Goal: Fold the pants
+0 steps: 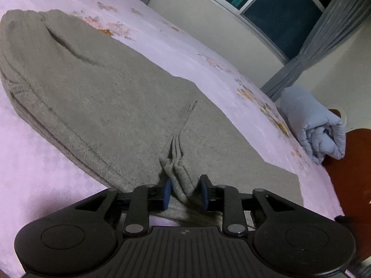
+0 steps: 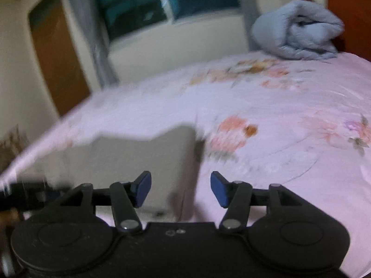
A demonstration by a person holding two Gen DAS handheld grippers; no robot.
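Note:
Grey fleece pants [image 1: 92,88] lie folded along their length on the pink floral bedsheet [image 1: 34,162]. My left gripper [image 1: 185,193] sits low at their near end. A pleated ridge of the cloth stands between its blue pads, touching the left pad [image 1: 167,193], with a thin dark gap at the right one, so the jaws are open. In the blurred right wrist view my right gripper [image 2: 180,188] is open over the pants' [image 2: 143,153] right edge, with nothing pinched between its fingers.
A rolled light-blue quilt [image 1: 313,125] [image 2: 296,34] lies at the far end of the bed. Beyond the bed are a dark window [image 1: 283,16], grey curtains [image 2: 92,34] and a brown door [image 2: 60,58]. Red-brown wood [image 1: 347,173] borders the bed's right side.

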